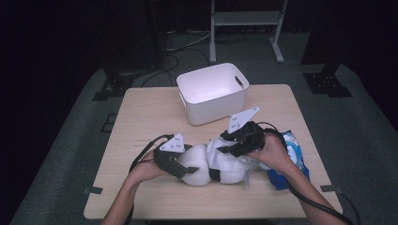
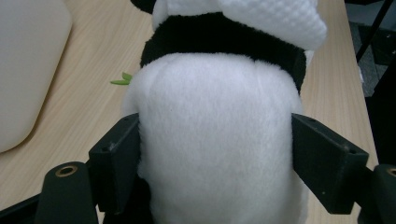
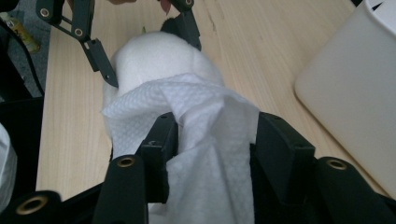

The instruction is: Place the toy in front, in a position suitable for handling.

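A black-and-white plush panda (image 1: 199,164) lies on the wooden table (image 1: 141,117) near its front edge. My left gripper (image 1: 190,168) holds its white body (image 2: 215,140), a jaw pressing in on each side. A white textured wipe (image 3: 187,107) is draped over the toy's far end (image 2: 261,18). My right gripper (image 3: 215,135) stands over that end from the right. Its jaws are apart with the wipe bunched loosely between them. Farther off in the right gripper view, the left gripper (image 3: 152,58) clasps the plush.
A white plastic bin (image 1: 213,91) stands at the back middle of the table, open side up. A blue packet of wipes (image 1: 293,150) lies by the right edge behind the right hand. A small green scrap (image 2: 122,79) lies beside the toy.
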Demonstrator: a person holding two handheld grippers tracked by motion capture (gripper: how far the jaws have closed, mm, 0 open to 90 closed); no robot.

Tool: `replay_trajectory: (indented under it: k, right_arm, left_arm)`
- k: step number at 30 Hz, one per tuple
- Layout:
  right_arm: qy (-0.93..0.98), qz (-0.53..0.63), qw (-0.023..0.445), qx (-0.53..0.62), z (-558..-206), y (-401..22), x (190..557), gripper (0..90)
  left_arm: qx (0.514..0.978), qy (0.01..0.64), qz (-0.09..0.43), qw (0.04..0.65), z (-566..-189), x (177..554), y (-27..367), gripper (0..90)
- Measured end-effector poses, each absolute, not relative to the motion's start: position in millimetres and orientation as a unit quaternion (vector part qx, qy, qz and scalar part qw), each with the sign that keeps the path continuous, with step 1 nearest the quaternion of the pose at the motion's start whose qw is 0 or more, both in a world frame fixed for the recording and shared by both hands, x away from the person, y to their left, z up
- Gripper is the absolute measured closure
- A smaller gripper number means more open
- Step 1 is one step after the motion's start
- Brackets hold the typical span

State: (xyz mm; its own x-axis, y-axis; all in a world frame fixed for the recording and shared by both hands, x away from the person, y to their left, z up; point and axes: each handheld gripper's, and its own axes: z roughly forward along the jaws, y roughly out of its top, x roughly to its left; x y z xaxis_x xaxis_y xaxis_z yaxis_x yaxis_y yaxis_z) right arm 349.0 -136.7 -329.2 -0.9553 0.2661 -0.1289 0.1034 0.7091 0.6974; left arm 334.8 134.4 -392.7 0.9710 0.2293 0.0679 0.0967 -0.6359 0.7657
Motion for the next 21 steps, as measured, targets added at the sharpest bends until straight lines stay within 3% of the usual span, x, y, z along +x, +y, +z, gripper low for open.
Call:
replay_trajectory:
  k: [5,15,21]
  right_arm:
    - [0.908,0.39,0.113,0.103,-325,-145,345,45.6]
    - [0.913,0.393,0.093,0.056,-326,-140,336,81.3]
    - [0.926,0.362,0.091,0.055,-334,-130,339,81.2]
  left_arm:
    - [0.901,0.093,0.078,0.416,-392,336,134,21.2]
    - [0.901,0.094,0.079,0.416,-392,336,133,21.1]
    - [0.901,0.093,0.078,0.416,-392,335,133,21.3]
